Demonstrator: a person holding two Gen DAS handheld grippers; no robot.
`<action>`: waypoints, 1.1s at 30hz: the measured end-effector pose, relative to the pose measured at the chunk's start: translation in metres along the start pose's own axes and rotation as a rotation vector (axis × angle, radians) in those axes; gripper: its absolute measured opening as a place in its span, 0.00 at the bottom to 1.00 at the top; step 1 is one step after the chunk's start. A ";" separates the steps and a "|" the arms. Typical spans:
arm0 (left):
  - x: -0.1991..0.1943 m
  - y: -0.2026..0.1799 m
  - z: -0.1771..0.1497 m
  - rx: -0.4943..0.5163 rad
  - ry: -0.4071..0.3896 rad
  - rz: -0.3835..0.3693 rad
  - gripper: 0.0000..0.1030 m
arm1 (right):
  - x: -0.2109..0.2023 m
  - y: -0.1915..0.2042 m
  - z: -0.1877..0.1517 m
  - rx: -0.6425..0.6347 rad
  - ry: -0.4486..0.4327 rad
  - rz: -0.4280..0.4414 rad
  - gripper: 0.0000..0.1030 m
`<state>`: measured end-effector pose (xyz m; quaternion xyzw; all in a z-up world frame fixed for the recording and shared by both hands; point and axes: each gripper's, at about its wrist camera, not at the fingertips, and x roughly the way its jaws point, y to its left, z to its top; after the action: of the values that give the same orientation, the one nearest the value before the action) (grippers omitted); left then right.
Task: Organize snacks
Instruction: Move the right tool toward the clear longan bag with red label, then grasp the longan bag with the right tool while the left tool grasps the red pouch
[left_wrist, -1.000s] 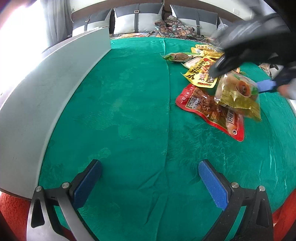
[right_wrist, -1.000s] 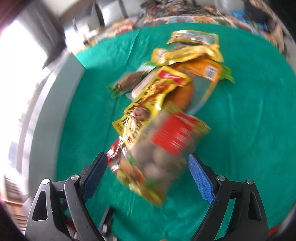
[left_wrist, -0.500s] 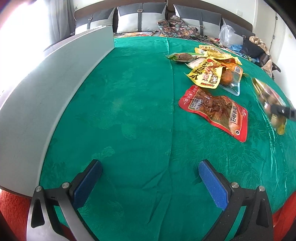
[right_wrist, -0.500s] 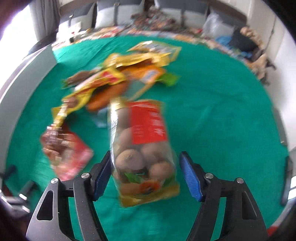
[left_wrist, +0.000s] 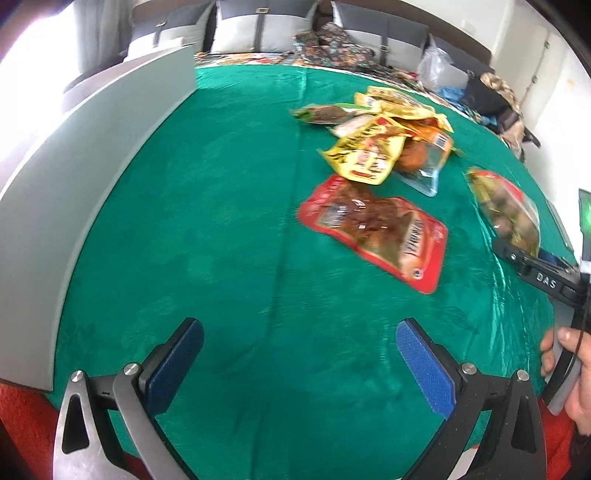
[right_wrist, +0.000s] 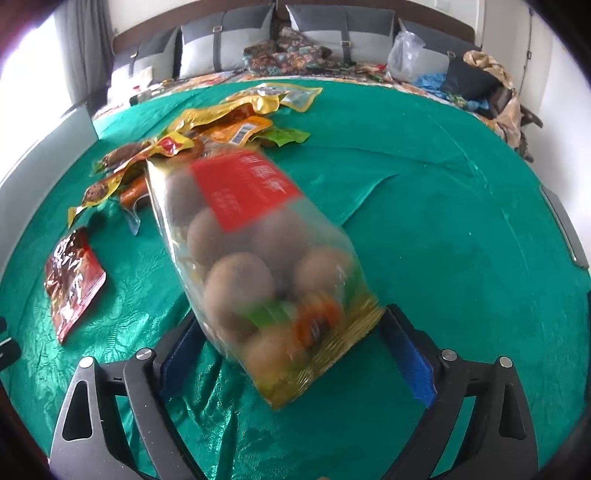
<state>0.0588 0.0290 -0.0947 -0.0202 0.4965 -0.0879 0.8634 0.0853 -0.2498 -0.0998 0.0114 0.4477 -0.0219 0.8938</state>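
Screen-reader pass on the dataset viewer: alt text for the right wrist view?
A clear bag of round brown snacks with a red label sits between the wide-open right gripper fingers, over a green tablecloth. Behind it lies a pile of yellow and orange snack packets, with a red packet apart at left.

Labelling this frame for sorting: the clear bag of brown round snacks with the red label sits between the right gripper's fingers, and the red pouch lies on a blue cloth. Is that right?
Not quite: the cloth is green, not blue, as the right wrist view shows. The rest holds: the clear bag of brown round snacks with the red label is between the right gripper's fingers, and the red pouch lies on that cloth.
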 end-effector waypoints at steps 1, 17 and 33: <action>0.001 -0.005 0.001 0.008 0.009 -0.004 1.00 | 0.000 0.001 0.000 0.000 -0.001 -0.004 0.93; 0.017 -0.012 0.025 -0.203 0.070 -0.120 1.00 | 0.001 0.001 0.000 0.004 -0.003 -0.005 0.93; 0.089 -0.076 0.117 0.070 0.100 -0.015 1.00 | 0.001 0.001 0.001 0.004 -0.003 -0.004 0.93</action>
<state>0.1936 -0.0672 -0.1025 0.0106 0.5354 -0.1128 0.8370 0.0866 -0.2491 -0.1005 0.0121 0.4461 -0.0247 0.8945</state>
